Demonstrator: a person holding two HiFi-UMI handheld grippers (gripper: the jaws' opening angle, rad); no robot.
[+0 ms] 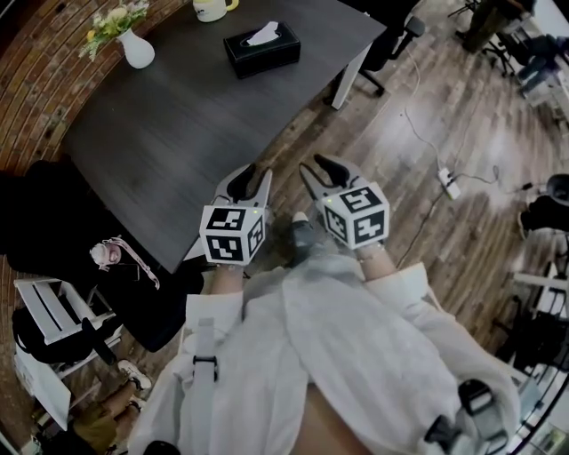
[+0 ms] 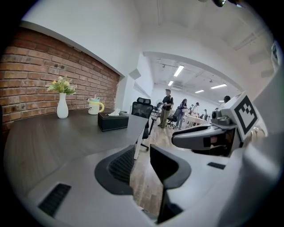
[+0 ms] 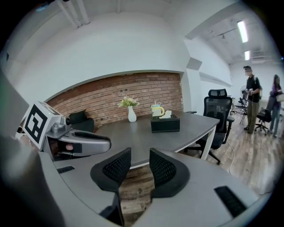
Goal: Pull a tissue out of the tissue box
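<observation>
The left gripper (image 2: 142,155) holds its black, mesh-textured pads (image 2: 120,165) a modest way apart, and only floorboards show through the gap. The right gripper (image 3: 140,165) is parted much the same and also grips nothing. Each carries a white marker cube (image 1: 233,233) printed with black square patterns. Both hang over the brown wood-plank floor (image 1: 418,133), by the near corner of the dark grey matte table (image 1: 178,124). The black rectangular tissue box (image 1: 260,49) sits at the table's far end, well apart from both grippers, and a white tissue (image 1: 263,34) pokes up crumpled from its top slot. Near it stand a cream mug with a yellow handle (image 1: 212,9) and a white bulbous vase (image 1: 136,50) holding pale flowers, in front of a red brick wall (image 2: 49,75).
</observation>
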